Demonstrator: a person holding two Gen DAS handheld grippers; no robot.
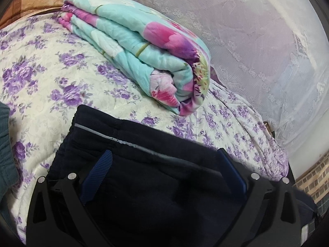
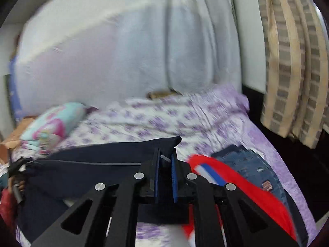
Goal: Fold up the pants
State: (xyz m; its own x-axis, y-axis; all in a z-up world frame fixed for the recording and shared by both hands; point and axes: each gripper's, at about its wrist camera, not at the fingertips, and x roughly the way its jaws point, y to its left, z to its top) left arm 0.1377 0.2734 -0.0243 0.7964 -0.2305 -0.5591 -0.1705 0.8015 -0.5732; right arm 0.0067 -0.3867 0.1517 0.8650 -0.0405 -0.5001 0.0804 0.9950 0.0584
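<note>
The dark navy pants [image 1: 156, 181] with a thin grey side stripe lie on the floral bedspread [image 1: 41, 78]. My left gripper [image 1: 164, 156] is open, its blue pads [image 1: 96, 177] spread wide over the pants fabric near the waistband. In the right wrist view my right gripper [image 2: 165, 160] is shut on a corner of the same navy pants [image 2: 92, 164] and holds it lifted above the bed; the pants stretch away to the left.
A folded turquoise and pink quilt [image 1: 144, 47] lies behind the pants, also seen at left in the right wrist view [image 2: 53, 123]. A red garment with white and blue stripes [image 2: 236, 185] and folded jeans [image 2: 253, 164] lie to the right. Striped curtains [image 2: 292, 61] hang at right.
</note>
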